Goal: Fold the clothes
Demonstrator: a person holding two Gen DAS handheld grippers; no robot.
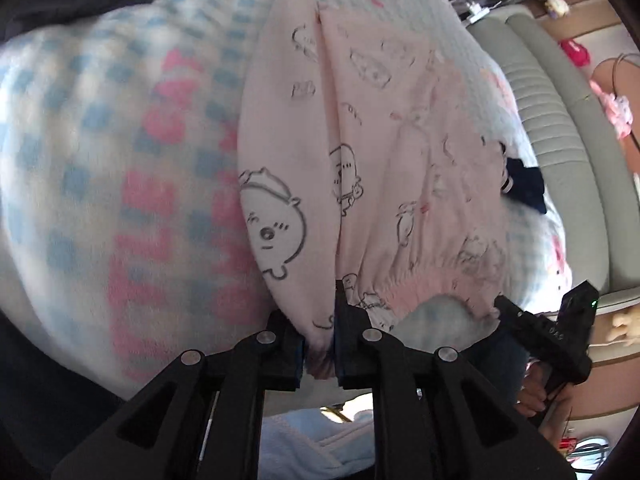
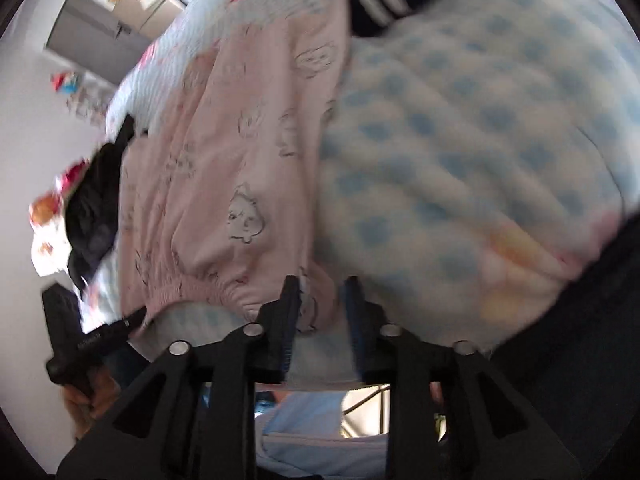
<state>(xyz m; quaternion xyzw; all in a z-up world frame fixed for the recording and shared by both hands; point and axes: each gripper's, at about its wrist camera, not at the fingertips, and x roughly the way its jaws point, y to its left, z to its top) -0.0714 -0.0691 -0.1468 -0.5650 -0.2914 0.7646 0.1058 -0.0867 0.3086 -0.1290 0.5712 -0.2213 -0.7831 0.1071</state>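
A fluffy blue-and-white checked blanket [image 1: 100,152] with pink patches spreads ahead and to the left of the left gripper. Far to its right runs a ribbed grey-green cushioned bed frame [image 1: 560,120]. Up and left of the right gripper stands a grey cabinet [image 2: 104,36] against a white wall [image 2: 24,128].

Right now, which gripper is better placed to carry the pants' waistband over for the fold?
Left. The left gripper pinches the pants at the waistband; the right gripper stands open, with cloth only beside one finger.
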